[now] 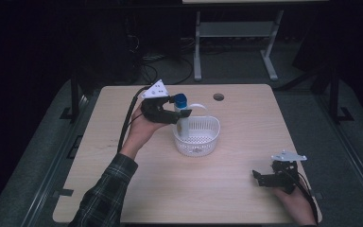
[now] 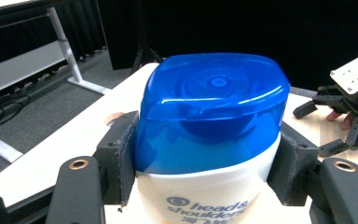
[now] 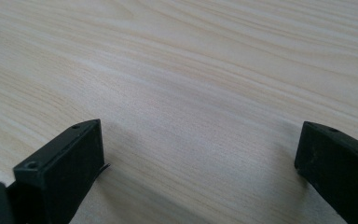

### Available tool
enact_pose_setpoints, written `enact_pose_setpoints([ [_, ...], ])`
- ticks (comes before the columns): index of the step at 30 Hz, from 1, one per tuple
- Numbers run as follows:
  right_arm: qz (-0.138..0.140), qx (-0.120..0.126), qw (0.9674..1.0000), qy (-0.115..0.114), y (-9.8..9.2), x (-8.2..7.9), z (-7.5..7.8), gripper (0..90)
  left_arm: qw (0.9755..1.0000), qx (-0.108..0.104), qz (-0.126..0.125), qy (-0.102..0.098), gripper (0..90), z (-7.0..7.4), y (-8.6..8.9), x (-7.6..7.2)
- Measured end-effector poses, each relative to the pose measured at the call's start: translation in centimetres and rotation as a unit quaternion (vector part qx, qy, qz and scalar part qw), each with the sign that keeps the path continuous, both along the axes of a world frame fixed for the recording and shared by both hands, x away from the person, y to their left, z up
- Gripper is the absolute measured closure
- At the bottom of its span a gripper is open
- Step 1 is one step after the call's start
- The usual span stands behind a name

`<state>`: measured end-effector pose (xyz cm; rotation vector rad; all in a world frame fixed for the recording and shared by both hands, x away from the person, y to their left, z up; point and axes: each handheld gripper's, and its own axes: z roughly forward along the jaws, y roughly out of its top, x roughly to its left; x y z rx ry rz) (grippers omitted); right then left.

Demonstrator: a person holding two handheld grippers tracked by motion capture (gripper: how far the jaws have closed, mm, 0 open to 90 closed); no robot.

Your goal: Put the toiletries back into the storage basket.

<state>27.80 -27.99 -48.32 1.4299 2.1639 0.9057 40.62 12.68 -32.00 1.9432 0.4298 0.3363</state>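
nearest, the right gripper (image 1: 264,178) rests on the pale wood-grain desk (image 1: 227,189), jaws wide apart, empty. farther off, the left gripper (image 1: 177,113) clamps a smooth white shampoo bottle (image 1: 183,124) below its glossy blue cap, upright in the perforated white plastic basket (image 1: 203,142).

Your high view is dim and grainy, the room around the lit table (image 1: 227,189) nearly black. Close up, the blue cap (image 2: 212,112) glares softly; the claw edges blur.
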Motion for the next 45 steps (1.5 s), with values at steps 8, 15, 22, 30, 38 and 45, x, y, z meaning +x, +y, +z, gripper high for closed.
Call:
enact_pose_setpoints([
  [8, -0.001, 0.0, 1.0, 0.0, 0.0, 0.0, 0.0, 0.8, 0.9999, 0.012, -0.002, -0.001, 35.3, -0.6, -0.5, -0.1],
  [15, -0.001, -0.001, 1.0, 0.0, 0.0, 0.0, 0.0, 0.8, 0.9999, 0.016, 0.0, 0.004, 35.3, -1.7, -0.6, -0.2],
  [22, -0.001, -0.001, 1.0, -0.001, 0.0, 0.0, 0.0, 0.8, 0.9998, 0.02, 0.002, 0.007, 35.3, -2.6, -0.7, -0.3],
  [30, -0.001, 0.0, 1.0, 0.0, 0.0, 0.0, 0.0, 0.8, 0.9995, 0.029, 0.006, 0.011, 35.3, -3.6, -0.8, -0.2],
  [38, -0.001, 0.0, 1.0, 0.0, 0.0, 0.0, 0.0, 0.8, 0.9994, 0.03, 0.01, 0.015, 35.3, -4.4, -0.9, -0.2],
  [45, -0.001, 0.0, 1.0, 0.0, 0.0, 0.0, 0.0, 0.8, 0.9992, 0.036, 0.012, 0.016, 35.2, -5.0, -0.9, -0.3],
])
